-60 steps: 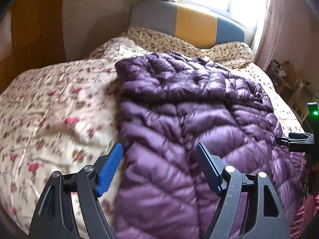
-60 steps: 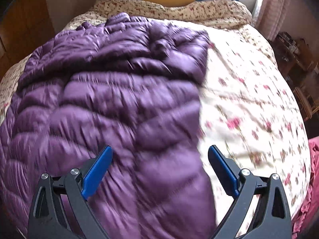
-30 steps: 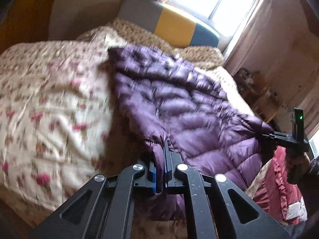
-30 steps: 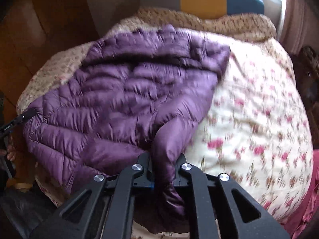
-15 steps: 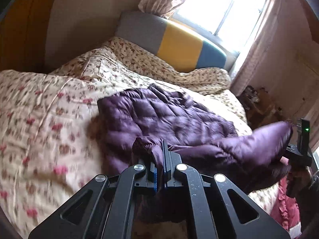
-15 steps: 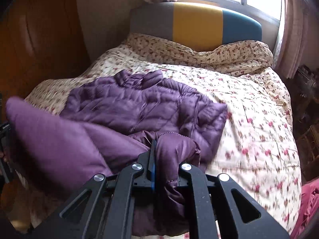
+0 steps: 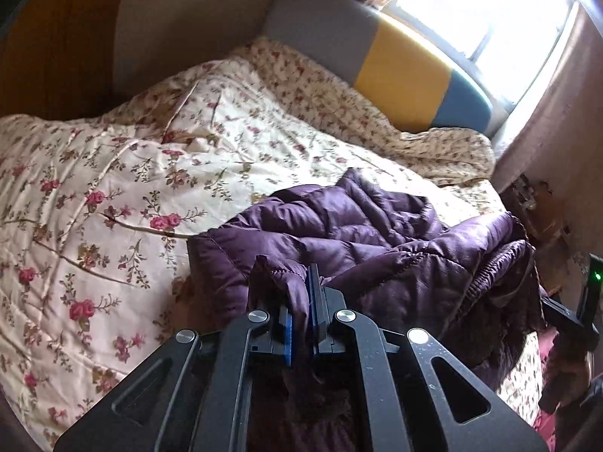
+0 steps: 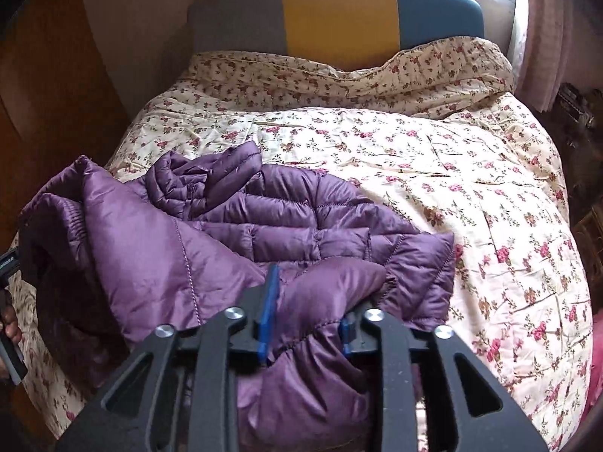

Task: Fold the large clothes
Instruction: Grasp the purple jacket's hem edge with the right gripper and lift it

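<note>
A purple quilted down jacket [image 7: 339, 226] lies on the floral bed, its near hem lifted and carried over the rest. My left gripper [image 7: 301, 301] is shut on one hem corner. In the right wrist view the jacket [image 8: 301, 226] lies bunched at the bed's left side, its smooth lining turned up on the left. My right gripper [image 8: 305, 301] is shut on the other hem corner, with a thick puff of fabric between its blue pads. The right gripper also shows at the right edge of the left wrist view [image 7: 580, 312].
The bed carries a floral cream quilt [image 8: 471, 188] and a grey, yellow and blue headboard [image 8: 339, 7]. A bright window with pink curtains [image 7: 527, 19] is behind it. Wooden wardrobe panels [image 8: 37, 94] stand at the left. Cluttered furniture [image 7: 539, 207] stands at the right.
Both grippers went from open above the flat jacket to shut on its near hem corners. They lifted the hem and carried it towards the headboard, so the jacket now lies doubled and bunched.
</note>
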`<move>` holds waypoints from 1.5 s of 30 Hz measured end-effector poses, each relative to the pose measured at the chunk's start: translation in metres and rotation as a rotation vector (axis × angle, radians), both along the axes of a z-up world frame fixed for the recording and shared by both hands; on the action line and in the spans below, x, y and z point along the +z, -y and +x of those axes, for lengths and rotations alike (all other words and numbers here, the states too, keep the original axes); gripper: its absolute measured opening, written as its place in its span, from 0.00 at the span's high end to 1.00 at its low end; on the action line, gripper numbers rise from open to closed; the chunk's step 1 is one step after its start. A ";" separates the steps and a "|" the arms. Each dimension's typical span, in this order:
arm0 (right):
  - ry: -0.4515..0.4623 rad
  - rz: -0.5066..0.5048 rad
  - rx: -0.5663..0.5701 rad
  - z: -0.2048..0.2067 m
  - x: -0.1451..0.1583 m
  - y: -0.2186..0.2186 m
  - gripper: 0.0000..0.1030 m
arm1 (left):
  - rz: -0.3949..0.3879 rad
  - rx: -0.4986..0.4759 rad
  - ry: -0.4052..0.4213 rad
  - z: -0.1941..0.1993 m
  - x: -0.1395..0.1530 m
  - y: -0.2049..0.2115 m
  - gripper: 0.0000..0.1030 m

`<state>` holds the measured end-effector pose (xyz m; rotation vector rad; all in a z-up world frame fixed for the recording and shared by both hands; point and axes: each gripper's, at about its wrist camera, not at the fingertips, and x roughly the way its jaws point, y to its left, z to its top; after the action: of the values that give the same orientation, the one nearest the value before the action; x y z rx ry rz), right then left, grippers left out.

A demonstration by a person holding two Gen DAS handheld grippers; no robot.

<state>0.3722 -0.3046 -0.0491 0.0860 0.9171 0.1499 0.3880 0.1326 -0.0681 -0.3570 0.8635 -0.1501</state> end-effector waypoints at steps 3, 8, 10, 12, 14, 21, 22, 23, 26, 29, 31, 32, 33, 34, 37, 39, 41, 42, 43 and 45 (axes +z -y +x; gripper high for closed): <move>0.002 0.063 -0.004 0.002 0.005 0.002 0.27 | -0.043 0.013 -0.016 0.010 0.001 -0.006 0.74; 0.014 0.164 -0.018 0.004 0.024 0.011 0.12 | -0.098 0.070 0.004 0.018 0.014 -0.017 0.34; 0.048 0.224 -0.036 -0.001 0.037 0.021 0.06 | -0.113 0.106 0.042 0.013 0.022 -0.027 0.23; 0.091 0.241 -0.056 -0.011 0.048 0.029 0.02 | -0.123 0.138 0.057 0.006 0.025 -0.039 0.20; 0.099 0.228 -0.066 -0.020 0.049 0.036 0.02 | -0.120 0.130 0.050 -0.003 0.021 -0.045 0.20; -0.010 0.140 -0.103 -0.048 -0.007 0.050 0.02 | -0.192 0.076 -0.012 -0.049 -0.026 -0.050 0.20; -0.030 0.135 -0.110 -0.051 -0.018 0.051 0.02 | -0.204 0.069 -0.019 -0.053 -0.031 -0.048 0.20; -0.044 0.134 -0.113 -0.054 -0.027 0.052 0.02 | -0.211 0.060 -0.029 -0.057 -0.037 -0.045 0.20; -0.089 0.109 -0.120 -0.055 -0.052 0.049 0.10 | -0.237 0.034 -0.051 -0.064 -0.050 -0.036 0.20; -0.095 0.083 -0.121 -0.057 -0.064 0.041 0.30 | -0.247 0.001 -0.067 -0.065 -0.058 -0.027 0.41; -0.092 0.084 -0.120 -0.059 -0.064 0.040 0.48 | -0.255 -0.017 -0.067 -0.066 -0.061 -0.023 0.58; -0.090 0.078 -0.118 -0.061 -0.063 0.040 0.65 | -0.255 -0.023 -0.067 -0.066 -0.061 -0.023 0.68; -0.084 0.061 -0.106 -0.065 -0.060 0.039 0.78 | -0.247 -0.027 -0.060 -0.069 -0.059 -0.022 0.75; -0.080 0.050 -0.097 -0.068 -0.060 0.038 0.82 | -0.249 -0.032 -0.057 -0.070 -0.058 -0.022 0.77; -0.061 0.004 -0.061 -0.082 -0.053 0.032 0.91 | -0.254 -0.048 -0.050 -0.079 -0.053 -0.024 0.85; -0.058 -0.017 -0.048 -0.093 -0.050 0.029 0.93 | -0.241 -0.060 -0.046 -0.086 -0.052 -0.022 0.87; -0.058 -0.029 -0.034 -0.104 -0.048 0.029 0.93 | -0.234 -0.071 -0.044 -0.096 -0.049 -0.022 0.88; -0.061 -0.030 -0.030 -0.109 -0.048 0.028 0.93 | -0.235 -0.074 -0.044 -0.100 -0.049 -0.023 0.88; -0.065 -0.031 -0.023 -0.115 -0.047 0.026 0.93 | -0.235 -0.080 -0.045 -0.106 -0.048 -0.024 0.88; -0.070 -0.049 -0.003 -0.129 -0.045 0.023 0.93 | -0.235 -0.088 -0.048 -0.120 -0.048 -0.026 0.88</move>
<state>0.2430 -0.3273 -0.0941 0.0478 0.9901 0.1222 0.2681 0.1590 -0.1156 -0.5444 0.9114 -0.3272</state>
